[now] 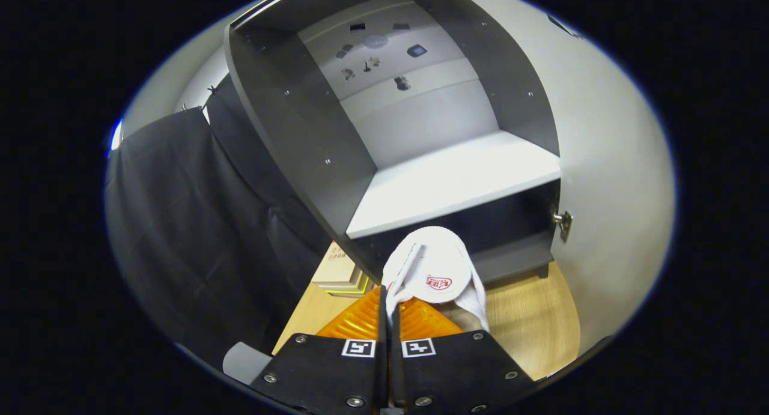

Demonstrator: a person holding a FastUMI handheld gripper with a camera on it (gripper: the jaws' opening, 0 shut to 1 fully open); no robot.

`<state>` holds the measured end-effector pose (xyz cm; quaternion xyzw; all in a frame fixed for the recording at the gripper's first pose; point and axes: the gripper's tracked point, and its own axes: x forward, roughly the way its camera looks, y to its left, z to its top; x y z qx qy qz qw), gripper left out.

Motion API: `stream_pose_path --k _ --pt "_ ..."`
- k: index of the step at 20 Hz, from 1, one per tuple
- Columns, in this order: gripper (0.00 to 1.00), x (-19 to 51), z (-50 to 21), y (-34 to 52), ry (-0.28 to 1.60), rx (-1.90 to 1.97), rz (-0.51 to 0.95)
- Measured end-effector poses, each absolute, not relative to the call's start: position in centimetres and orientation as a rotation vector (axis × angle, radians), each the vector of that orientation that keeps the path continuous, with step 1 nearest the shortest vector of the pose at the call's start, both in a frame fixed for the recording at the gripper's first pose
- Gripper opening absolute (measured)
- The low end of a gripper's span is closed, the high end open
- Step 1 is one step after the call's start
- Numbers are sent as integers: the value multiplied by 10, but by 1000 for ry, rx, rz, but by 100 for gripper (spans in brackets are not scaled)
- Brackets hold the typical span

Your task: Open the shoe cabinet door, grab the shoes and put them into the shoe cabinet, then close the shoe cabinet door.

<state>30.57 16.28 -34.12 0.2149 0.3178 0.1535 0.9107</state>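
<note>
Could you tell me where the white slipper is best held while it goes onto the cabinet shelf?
Hold the slipper by the thin edge of its upper, where the gripper is shut on it now. Coming from the heel side leaves the toe pointing ahead at the white shelf of the open cabinet. The soft, flat edge fits between the closed fingers, so it probably goes in toe first.

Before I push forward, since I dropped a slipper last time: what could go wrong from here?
The gripper is shut on the white slipper, pinching only its edge, so the slipper hangs to one side and might slip out. Its toe sits about level with the front edge of the white shelf, so it could catch there. The open door and its hinge lie close beside the path and could be bumped.
</note>
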Motion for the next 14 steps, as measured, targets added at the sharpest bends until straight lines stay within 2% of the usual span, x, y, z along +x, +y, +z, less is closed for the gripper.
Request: stream_pose_path --k 4,14 --pt "2 332 -304 163 570 426 325" --pt "2 421 -323 153 543 362 285"
